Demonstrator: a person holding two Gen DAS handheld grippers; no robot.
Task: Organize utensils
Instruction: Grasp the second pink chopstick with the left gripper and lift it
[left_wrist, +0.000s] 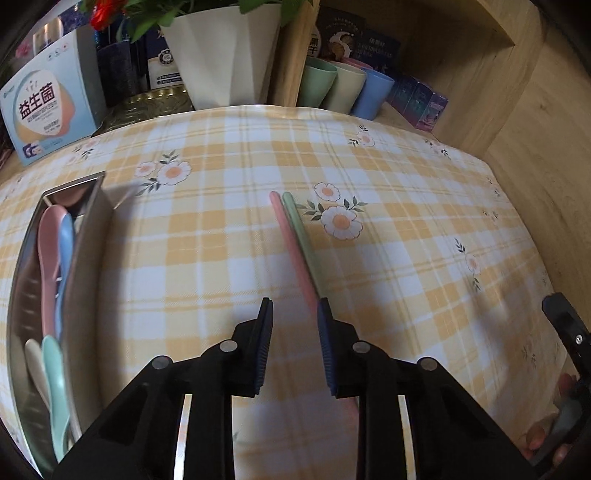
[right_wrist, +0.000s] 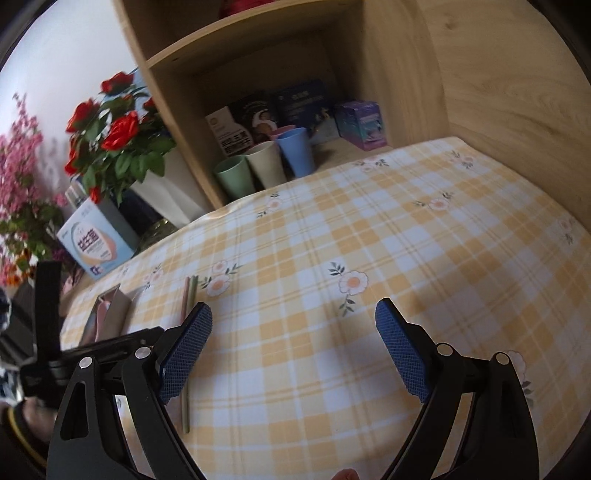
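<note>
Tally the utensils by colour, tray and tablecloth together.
Pink: 2, a spoon in the tray, a chopstick on the tablecloth
Green: 2, a spoon, a chopstick
Blue spoon: 1
Cream spoon: 1
Total: 6

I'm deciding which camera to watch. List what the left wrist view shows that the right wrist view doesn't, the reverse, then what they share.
Only the left wrist view: the spoons lying in the metal tray, and the left hand-held gripper, its jaws narrow and empty beside the chopsticks.

Only the right wrist view: pink blossoms and the right hand-held gripper, wide open and empty.

Both: pink and green chopsticks on the checked tablecloth, the pastel cups, and the white vase.
</note>
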